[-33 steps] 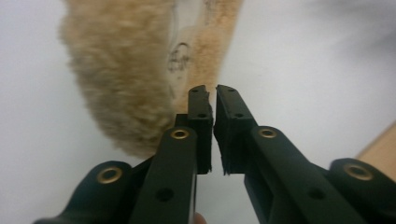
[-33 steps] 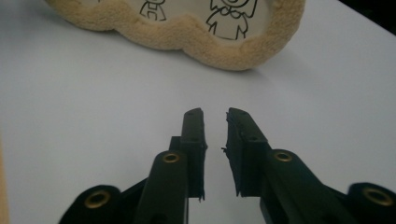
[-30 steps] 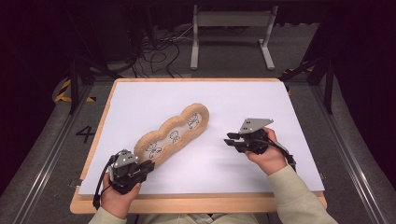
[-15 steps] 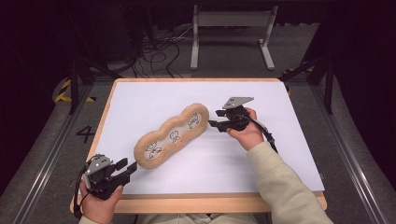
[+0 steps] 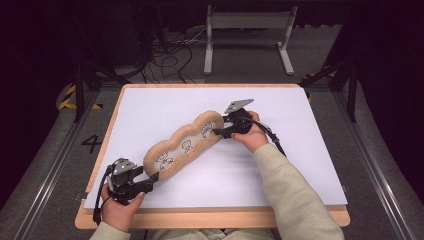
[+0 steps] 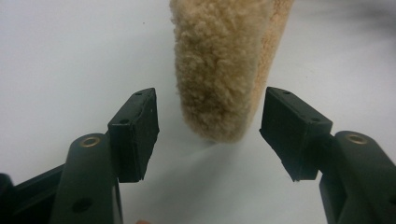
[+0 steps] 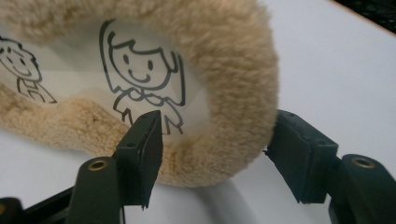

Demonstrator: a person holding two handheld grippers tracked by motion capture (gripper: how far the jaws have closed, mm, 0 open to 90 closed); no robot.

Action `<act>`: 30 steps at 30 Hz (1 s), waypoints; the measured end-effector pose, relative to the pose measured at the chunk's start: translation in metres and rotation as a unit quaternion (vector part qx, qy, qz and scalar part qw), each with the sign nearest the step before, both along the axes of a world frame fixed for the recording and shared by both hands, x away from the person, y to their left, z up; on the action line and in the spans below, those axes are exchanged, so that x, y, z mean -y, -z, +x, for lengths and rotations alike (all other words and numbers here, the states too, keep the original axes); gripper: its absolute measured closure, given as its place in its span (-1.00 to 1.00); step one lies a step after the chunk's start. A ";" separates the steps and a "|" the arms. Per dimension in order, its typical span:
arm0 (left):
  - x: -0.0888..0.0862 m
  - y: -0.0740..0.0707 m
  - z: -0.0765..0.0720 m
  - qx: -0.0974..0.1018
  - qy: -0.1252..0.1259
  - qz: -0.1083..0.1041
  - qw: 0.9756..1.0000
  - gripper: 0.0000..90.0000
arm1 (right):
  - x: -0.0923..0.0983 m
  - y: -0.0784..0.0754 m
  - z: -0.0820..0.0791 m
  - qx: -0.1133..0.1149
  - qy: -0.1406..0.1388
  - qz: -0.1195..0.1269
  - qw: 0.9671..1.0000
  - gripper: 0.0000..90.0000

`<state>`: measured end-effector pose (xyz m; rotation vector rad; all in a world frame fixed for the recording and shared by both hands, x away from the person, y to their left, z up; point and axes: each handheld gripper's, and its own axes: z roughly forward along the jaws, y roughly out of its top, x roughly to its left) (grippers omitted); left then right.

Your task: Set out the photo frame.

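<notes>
Both sets of tongs have just been opening, and now they stand wide at either end of the fleecy cushion [image 5: 184, 146], which lies slantwise across the middle of the white board [image 5: 300, 165]. Compared with a second ago, the right gripper [image 5: 218, 132] has slid in from the right of the frame to the cushion's upper end. The left gripper [image 5: 150, 181] waits at the lower end. Neither is pressing yet; looks like a two-ended lift is coming.
</notes>
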<state>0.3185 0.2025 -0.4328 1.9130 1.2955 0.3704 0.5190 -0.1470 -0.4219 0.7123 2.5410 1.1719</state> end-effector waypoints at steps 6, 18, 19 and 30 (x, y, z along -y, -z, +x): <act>0.003 0.003 0.006 -0.011 0.004 -0.010 1.000 0.22 | -0.007 0.007 0.007 -0.011 -0.017 0.000 1.000 -0.17; 0.002 -0.004 0.008 -0.014 0.012 -0.012 1.000 0.47 | 0.004 0.000 0.002 -0.013 -0.009 -0.009 1.000 0.27; 0.000 -0.005 0.009 -0.013 0.011 -0.018 1.000 0.47 | 0.006 -0.001 0.000 -0.013 -0.008 -0.005 1.000 0.28; 0.004 -0.024 0.033 0.023 0.025 -0.025 0.999 0.47 | 0.040 -0.028 -0.035 -0.004 0.042 0.010 0.999 0.38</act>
